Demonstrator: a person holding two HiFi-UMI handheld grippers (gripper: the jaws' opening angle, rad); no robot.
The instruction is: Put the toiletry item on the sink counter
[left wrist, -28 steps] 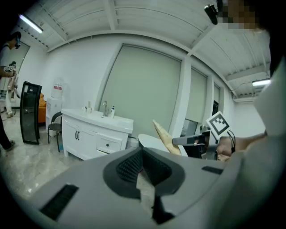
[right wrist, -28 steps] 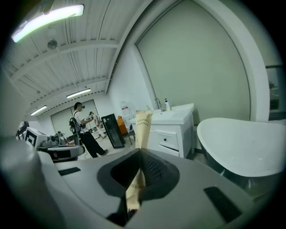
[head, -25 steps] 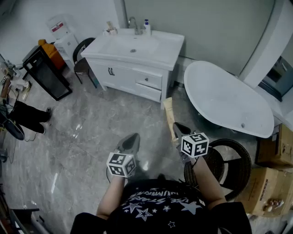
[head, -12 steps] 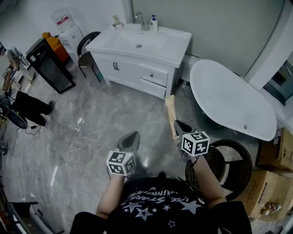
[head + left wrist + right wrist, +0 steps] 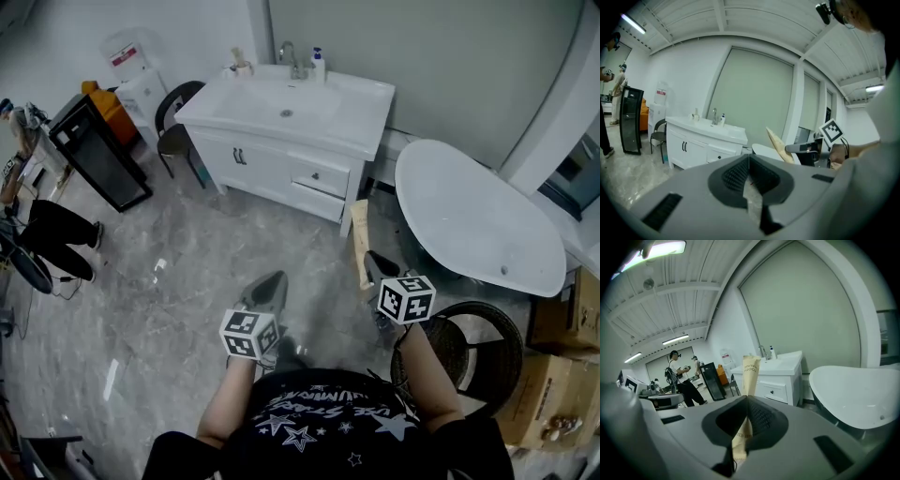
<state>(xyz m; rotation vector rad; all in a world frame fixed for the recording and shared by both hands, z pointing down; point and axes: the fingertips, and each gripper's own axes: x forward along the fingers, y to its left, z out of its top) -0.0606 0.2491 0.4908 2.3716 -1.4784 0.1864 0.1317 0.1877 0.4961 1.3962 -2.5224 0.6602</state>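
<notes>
My right gripper [image 5: 374,265] is shut on a flat tan toothbrush packet [image 5: 361,239] that sticks out ahead of its jaws; the right gripper view shows the packet [image 5: 750,376] standing up between the closed jaws. My left gripper [image 5: 270,291] is shut with nothing in it, held over the grey floor at the left; its jaws meet in the left gripper view [image 5: 749,161]. The white sink counter [image 5: 352,111] stands ahead, with a basin, a tap [image 5: 292,58] and a small bottle [image 5: 320,64] at its back edge. Both grippers are well short of it.
A white bathtub [image 5: 473,217] lies to the right of the cabinet. A round dark wicker stool [image 5: 469,337] is by my right arm. Left of the cabinet are a dark chair [image 5: 173,117], a black cabinet [image 5: 98,150] and a person's legs [image 5: 56,239]. Cardboard boxes [image 5: 562,375] sit far right.
The view has moved forward and slightly right, so the sink cabinet and bathtub look nearer. The right gripper has shifted a little right with the packet. The left gripper keeps its pose.
</notes>
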